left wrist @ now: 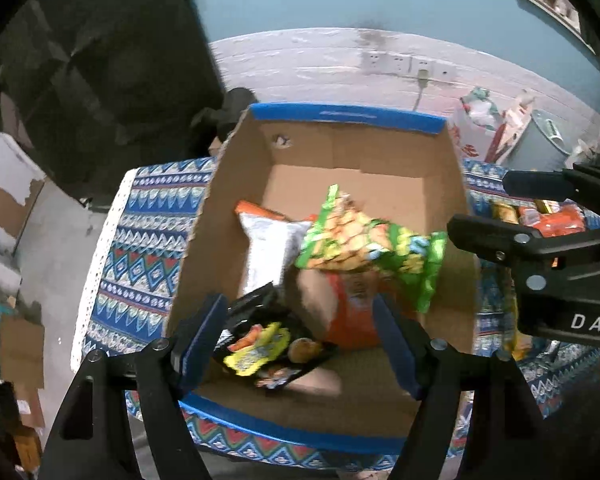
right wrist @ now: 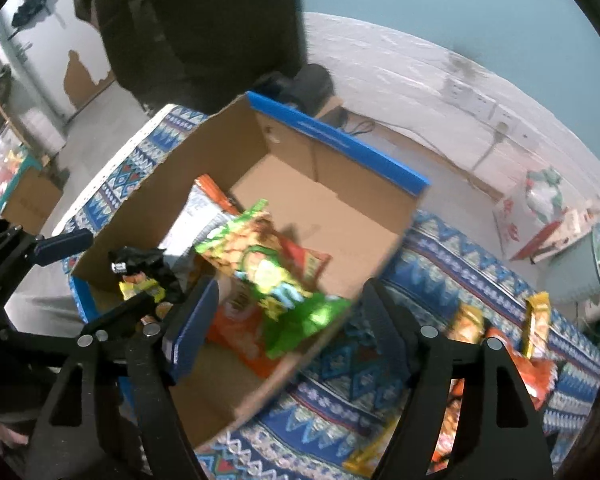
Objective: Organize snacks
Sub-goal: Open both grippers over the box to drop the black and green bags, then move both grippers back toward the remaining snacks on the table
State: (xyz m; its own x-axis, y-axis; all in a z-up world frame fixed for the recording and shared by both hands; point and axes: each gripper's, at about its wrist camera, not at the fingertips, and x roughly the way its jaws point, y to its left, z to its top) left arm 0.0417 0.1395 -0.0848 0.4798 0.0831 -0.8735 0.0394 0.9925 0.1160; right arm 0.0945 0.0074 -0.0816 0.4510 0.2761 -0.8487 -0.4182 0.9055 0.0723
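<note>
Both grippers hang over the open brown cardboard box with blue edges (left wrist: 340, 152): my left gripper (left wrist: 300, 340) is spread wide and holds nothing, and my right gripper (right wrist: 288, 332) is released too. A green crinkly snack bag (left wrist: 364, 244) sits blurred above an orange packet (left wrist: 348, 308) and a white packet (left wrist: 268, 248) inside the box, with a black packet (left wrist: 268, 344) near the front. More orange and yellow packets (right wrist: 500, 340) lie on the blue patterned cloth (right wrist: 364, 392) covering the desk.
</note>
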